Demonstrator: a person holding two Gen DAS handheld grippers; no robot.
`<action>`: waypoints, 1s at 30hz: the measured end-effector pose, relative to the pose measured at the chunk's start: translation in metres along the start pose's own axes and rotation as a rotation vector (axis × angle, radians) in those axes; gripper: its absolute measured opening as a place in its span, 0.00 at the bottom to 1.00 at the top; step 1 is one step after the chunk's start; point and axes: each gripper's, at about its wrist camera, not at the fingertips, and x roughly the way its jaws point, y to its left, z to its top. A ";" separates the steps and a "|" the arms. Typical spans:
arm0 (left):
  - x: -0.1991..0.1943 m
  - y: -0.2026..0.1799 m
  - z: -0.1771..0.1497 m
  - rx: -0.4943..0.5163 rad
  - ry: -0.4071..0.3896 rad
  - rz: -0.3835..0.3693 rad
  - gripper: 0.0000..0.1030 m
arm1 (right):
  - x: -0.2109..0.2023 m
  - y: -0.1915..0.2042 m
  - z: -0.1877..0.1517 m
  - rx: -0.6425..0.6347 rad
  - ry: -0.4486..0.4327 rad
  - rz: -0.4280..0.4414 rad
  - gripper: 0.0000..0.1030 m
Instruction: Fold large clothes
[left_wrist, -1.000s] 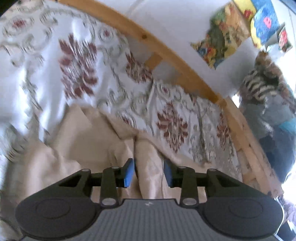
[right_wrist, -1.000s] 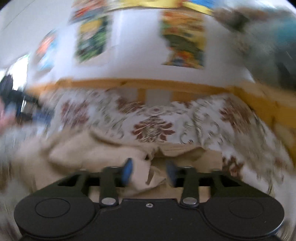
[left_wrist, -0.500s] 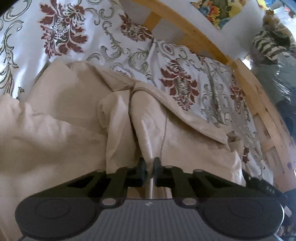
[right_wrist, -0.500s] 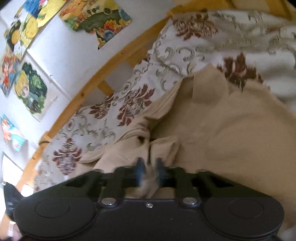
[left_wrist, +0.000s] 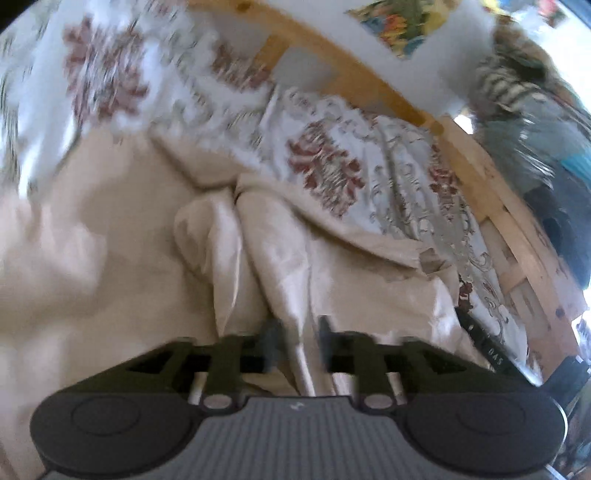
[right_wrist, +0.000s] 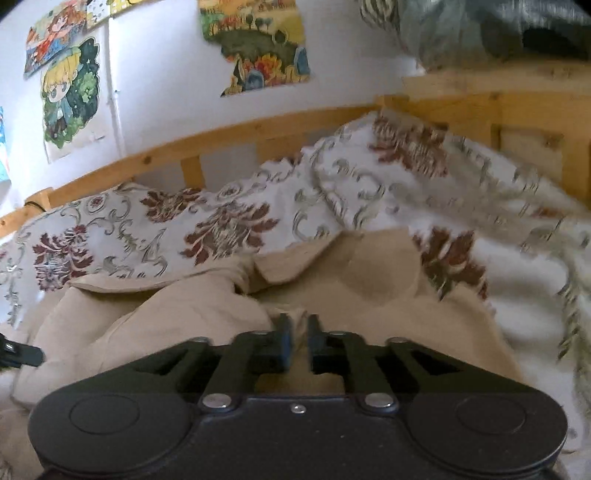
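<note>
A large beige garment (left_wrist: 110, 258) lies crumpled on a bed with a white floral bedspread (left_wrist: 332, 158). It also shows in the right wrist view (right_wrist: 369, 280). My left gripper (left_wrist: 298, 336) has its jaws a little apart with a fold of the beige cloth between them; the view is blurred. My right gripper (right_wrist: 298, 339) is nearly shut on a bunched edge of the same garment, low over the bed.
A wooden bed rail (right_wrist: 221, 140) runs along the wall behind the bedspread (right_wrist: 221, 229). Posters (right_wrist: 258, 44) hang on the white wall. A pile of striped and grey clothes (left_wrist: 524, 96) sits beyond the bed's right end. The other gripper's tip (right_wrist: 18, 354) shows at the left edge.
Both grippers closed on the beige cloth half a second ago. Now the left jaws have parted slightly and the view is blurred; the right wrist has rotated back level.
</note>
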 end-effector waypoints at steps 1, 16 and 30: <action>-0.007 -0.005 0.000 0.026 -0.041 0.017 0.57 | -0.006 0.004 0.001 -0.036 -0.047 -0.025 0.33; 0.045 -0.010 0.000 0.098 -0.017 0.332 0.68 | 0.031 0.063 -0.018 -0.345 0.049 -0.021 0.62; -0.044 -0.012 -0.032 -0.030 -0.202 0.423 0.97 | 0.001 0.067 -0.013 -0.329 -0.058 0.015 0.84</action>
